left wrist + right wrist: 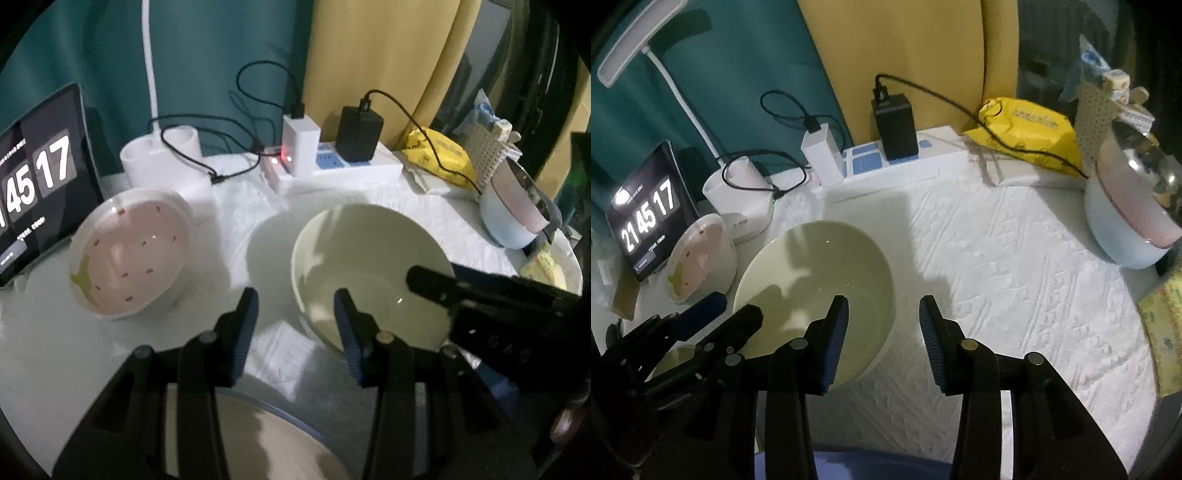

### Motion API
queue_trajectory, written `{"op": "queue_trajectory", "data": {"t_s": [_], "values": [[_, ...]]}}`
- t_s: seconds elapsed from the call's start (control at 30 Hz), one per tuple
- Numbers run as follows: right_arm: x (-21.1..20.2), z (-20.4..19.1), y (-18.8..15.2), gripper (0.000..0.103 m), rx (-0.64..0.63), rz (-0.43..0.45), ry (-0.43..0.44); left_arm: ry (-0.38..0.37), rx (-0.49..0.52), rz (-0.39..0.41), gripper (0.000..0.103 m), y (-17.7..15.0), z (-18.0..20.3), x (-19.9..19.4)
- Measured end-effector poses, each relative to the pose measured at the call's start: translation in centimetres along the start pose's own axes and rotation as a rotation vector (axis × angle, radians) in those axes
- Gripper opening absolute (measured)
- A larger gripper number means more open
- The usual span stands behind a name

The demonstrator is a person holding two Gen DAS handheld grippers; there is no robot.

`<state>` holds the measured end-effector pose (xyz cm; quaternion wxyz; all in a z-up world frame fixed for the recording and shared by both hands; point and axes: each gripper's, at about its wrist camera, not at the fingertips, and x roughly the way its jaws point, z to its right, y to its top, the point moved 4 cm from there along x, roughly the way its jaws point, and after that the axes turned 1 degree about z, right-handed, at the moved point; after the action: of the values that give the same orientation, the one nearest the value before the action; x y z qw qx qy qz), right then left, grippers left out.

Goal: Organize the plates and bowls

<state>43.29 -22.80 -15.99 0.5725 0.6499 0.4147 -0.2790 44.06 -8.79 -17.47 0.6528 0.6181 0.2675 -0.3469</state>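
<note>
a home, likely a living room or bedroom corner: a small table under a white quilted cloth (pixel 1015 258), teal and yellow curtains (pixel 746 92) behind it, a power strip (pixel 905 162) with chargers, a clock tablet (pixel 646 214), a desk lamp (pixel 639 48), a snack bag (pixel 1030 129).

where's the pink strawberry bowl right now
The pink strawberry bowl sits at the left of the table in both views, just in front of the tablet clock and left of the pale green bowl.

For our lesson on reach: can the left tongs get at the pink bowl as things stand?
Probably yes. The left tongs stand open, holding nothing, and the pink bowl sits uncovered with bare tablecloth around it. The green bowl lies off to the other side.
</note>
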Motion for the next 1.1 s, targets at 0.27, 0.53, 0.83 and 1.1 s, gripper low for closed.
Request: {"op": "queue_trajectory", "data": {"t_s": [0.27, 0.53, 0.83, 1.1], "values": [[1.0, -0.1, -0.1, 0.042, 0.016, -0.045, 0.005, -0.022, -0.011, -0.018, 0.044, -0.3, 0.2, 0.6], [1.5, 0.2, -0.2, 0.042, 0.032, -0.055, 0.008, -0.019, 0.003, -0.015, 0.044, -0.3, 0.4, 0.9], [1.3, -0.4, -0.3, 0.03, -0.007, -0.028, 0.02, -0.046, 0.026, 0.001, 0.033, -0.4, 1.0, 0.8], [1.3, -0.7, -0.3, 0.03, -0.039, -0.011, -0.013, -0.047, 0.026, 0.01, 0.032, -0.4, 1.2, 0.6]]}}
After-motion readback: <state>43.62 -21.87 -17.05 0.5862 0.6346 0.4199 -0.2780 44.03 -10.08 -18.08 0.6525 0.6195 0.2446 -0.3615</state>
